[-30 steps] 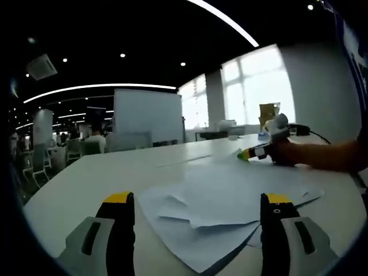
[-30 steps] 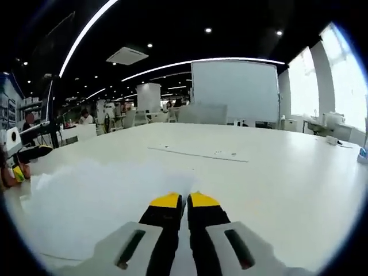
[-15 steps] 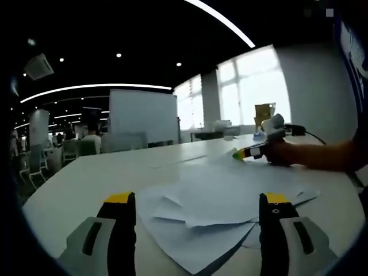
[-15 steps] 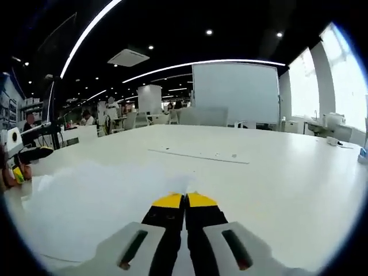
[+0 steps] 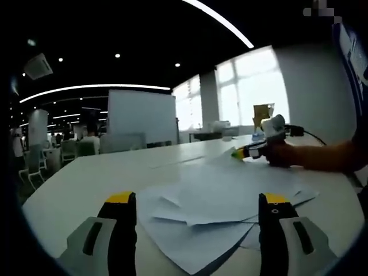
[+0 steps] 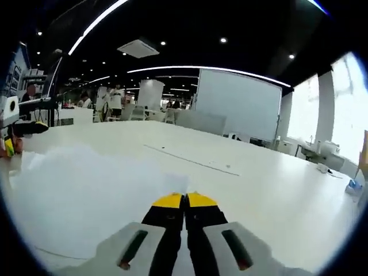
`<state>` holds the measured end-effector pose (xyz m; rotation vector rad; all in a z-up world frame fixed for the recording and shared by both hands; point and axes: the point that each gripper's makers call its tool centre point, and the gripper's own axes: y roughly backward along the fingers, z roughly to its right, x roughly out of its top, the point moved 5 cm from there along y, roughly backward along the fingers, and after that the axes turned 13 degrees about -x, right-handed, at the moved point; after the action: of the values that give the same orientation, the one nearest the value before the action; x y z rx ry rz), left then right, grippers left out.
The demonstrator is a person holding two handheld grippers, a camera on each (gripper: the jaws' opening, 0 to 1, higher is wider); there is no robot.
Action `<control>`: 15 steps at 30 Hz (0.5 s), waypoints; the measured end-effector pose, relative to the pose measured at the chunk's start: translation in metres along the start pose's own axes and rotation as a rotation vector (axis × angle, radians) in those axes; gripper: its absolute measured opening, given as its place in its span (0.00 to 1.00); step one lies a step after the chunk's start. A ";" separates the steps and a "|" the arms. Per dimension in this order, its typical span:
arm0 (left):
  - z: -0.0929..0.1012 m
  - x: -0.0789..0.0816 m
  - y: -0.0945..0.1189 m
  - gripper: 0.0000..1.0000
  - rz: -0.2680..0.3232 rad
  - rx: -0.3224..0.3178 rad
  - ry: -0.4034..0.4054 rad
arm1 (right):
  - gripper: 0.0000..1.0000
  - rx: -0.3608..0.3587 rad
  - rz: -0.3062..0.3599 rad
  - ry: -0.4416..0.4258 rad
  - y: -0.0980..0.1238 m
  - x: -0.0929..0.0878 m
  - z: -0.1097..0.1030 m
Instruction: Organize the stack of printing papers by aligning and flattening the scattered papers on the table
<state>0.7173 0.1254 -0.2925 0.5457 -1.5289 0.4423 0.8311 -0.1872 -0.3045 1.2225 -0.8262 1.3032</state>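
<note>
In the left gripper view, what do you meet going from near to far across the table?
Left gripper with its jaws apart → scattered papers → right gripper pinching a sheet's far corner → whiteboard → windows.

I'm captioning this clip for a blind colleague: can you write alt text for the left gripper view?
Loose white papers lie fanned and overlapping on a long white table, between the open left gripper's yellow-tipped jaws. Beyond them, the right gripper, held in a person's hand, pinches a sheet's raised far corner.
</note>
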 end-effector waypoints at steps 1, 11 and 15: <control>0.000 0.000 0.000 0.90 0.001 -0.001 0.001 | 0.00 -0.002 0.002 0.003 0.001 0.001 0.000; 0.002 0.000 -0.001 0.90 -0.008 -0.012 -0.006 | 0.00 -0.030 0.126 0.023 0.016 0.025 0.003; 0.002 -0.001 -0.001 0.90 -0.014 -0.013 -0.009 | 0.00 -0.029 0.128 0.037 0.017 0.025 0.002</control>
<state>0.7162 0.1231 -0.2935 0.5485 -1.5348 0.4191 0.8190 -0.1849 -0.2770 1.1350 -0.9060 1.4076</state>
